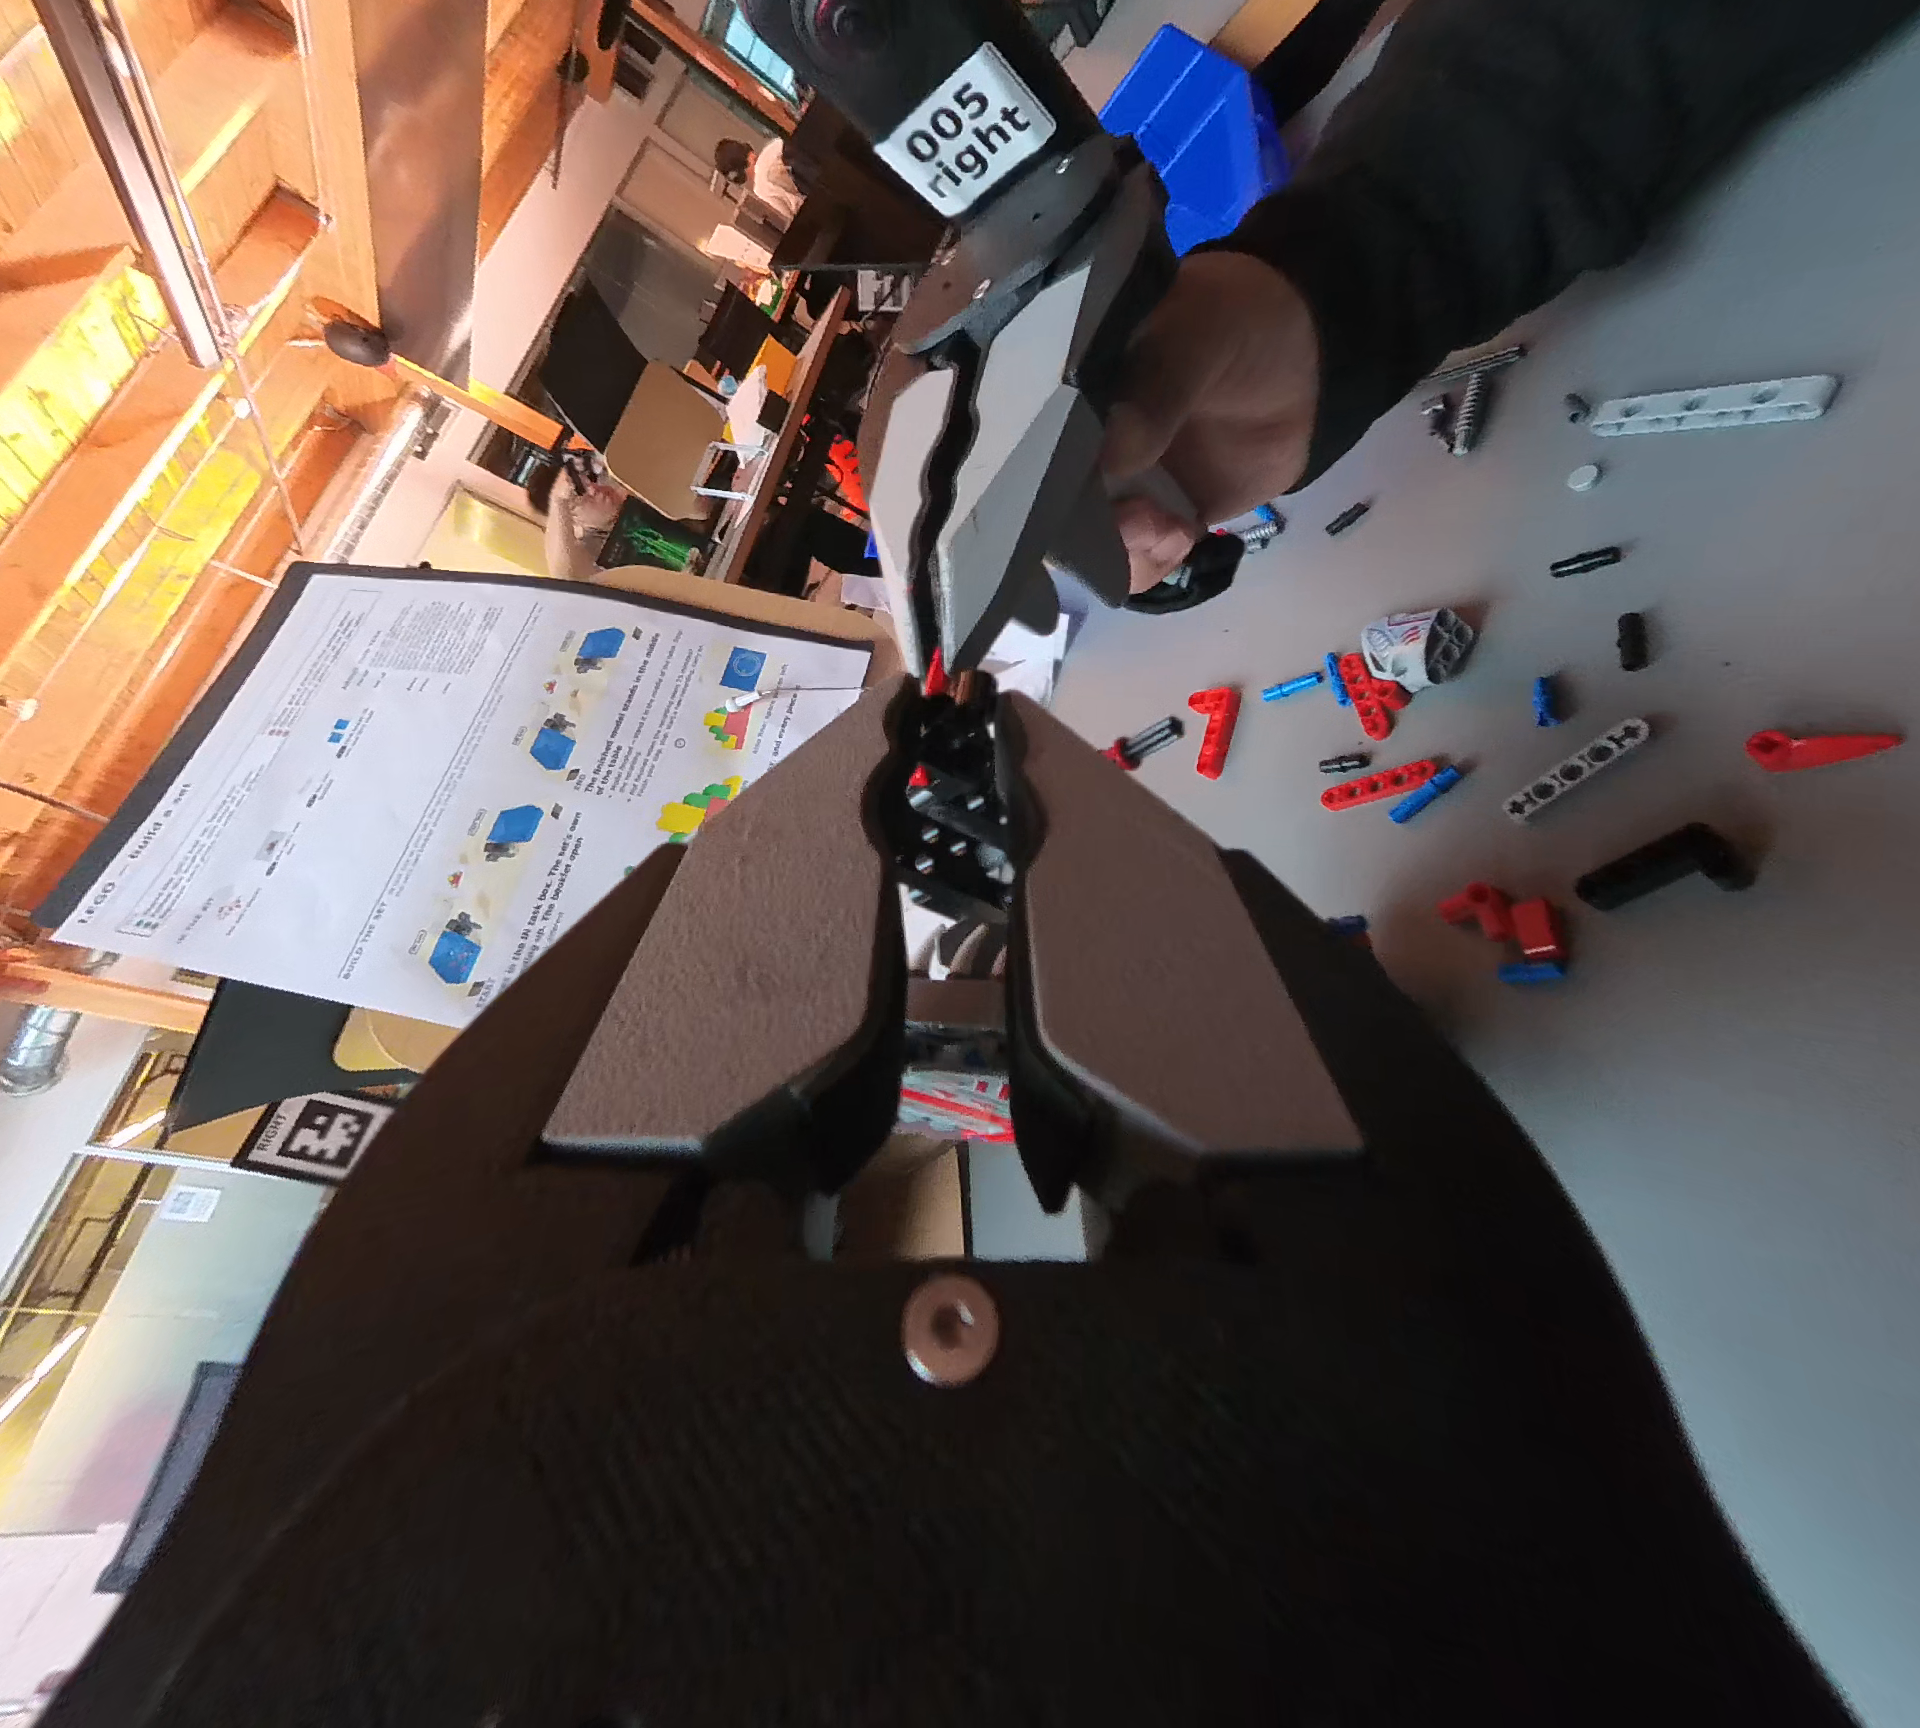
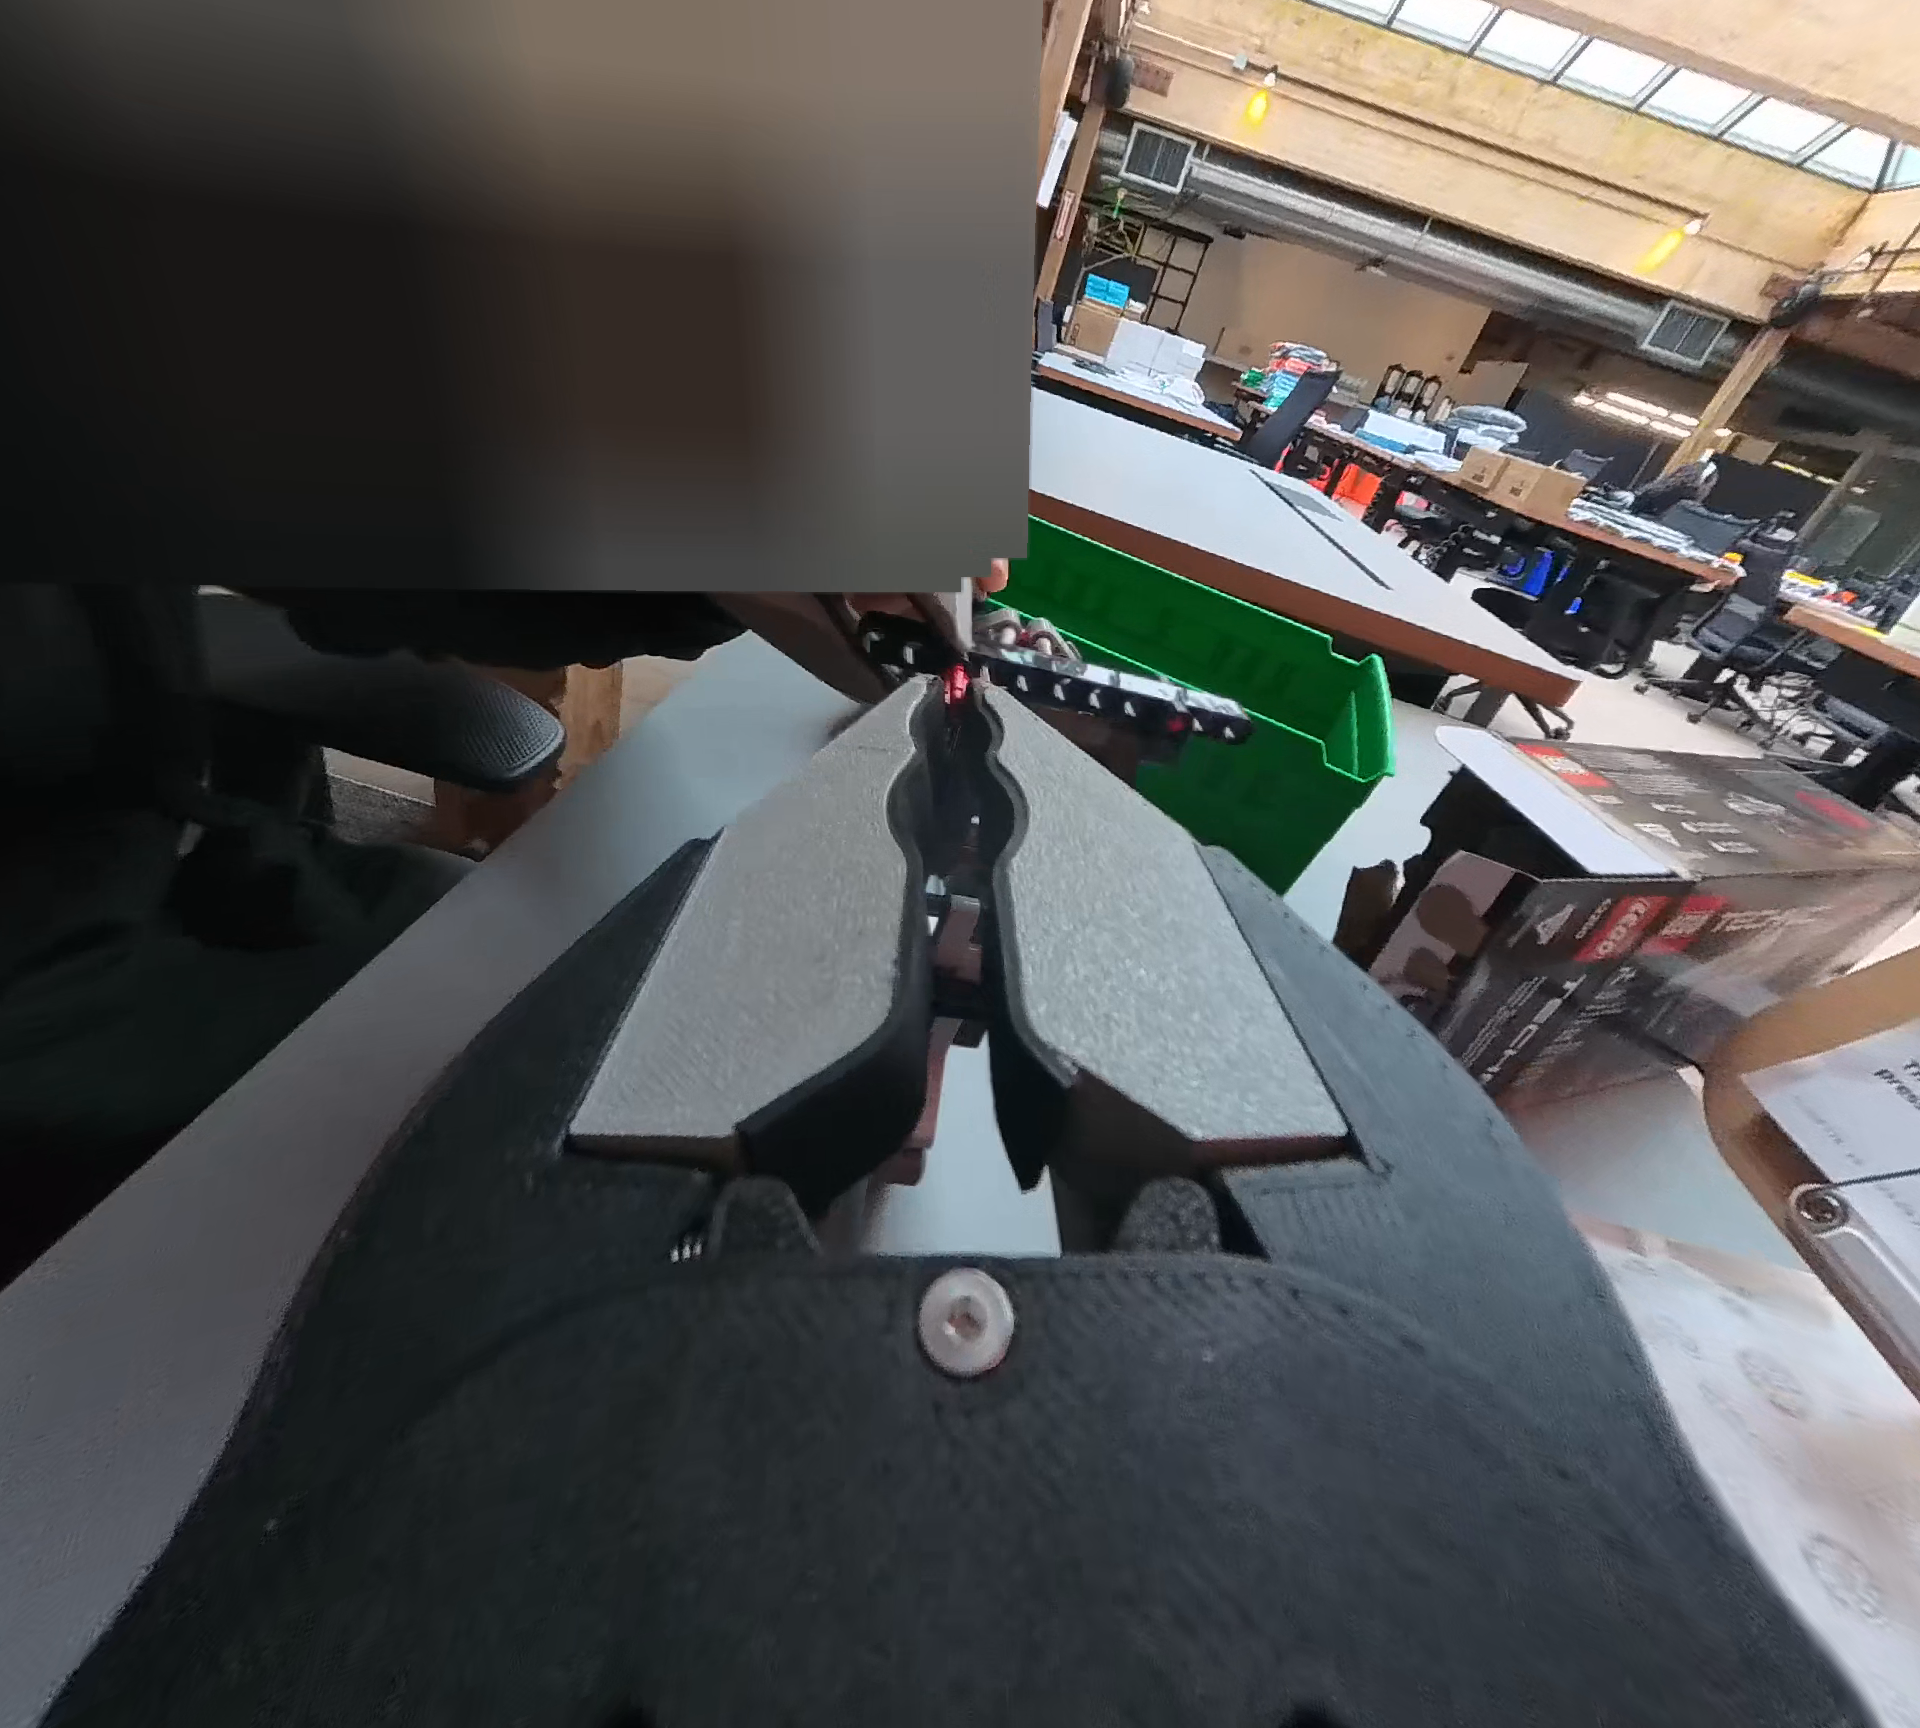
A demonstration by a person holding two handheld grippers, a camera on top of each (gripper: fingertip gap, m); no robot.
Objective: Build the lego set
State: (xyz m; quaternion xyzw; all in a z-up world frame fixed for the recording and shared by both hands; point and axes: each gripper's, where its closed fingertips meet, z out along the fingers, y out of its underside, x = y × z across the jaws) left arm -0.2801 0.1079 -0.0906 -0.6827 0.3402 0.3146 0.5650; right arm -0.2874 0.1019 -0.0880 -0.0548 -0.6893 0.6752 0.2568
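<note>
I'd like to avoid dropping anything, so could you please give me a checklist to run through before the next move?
1. Left tongs shut on black beam assembly: ok.
2. Right tongs shut on small red piece: ok.
3. Red piece meets the assembly: ok.
4. Red piece lined up with a hole: cannot tell.
5. Loose parts lie on table, away from both tongs: ok.

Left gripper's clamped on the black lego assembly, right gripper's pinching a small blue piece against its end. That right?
Not quite: the small piece in the right gripper is red, not blue, as the right wrist view shows. The rest holds: the left gripper is shut on the black lego assembly, and the red piece meets its end.
</note>
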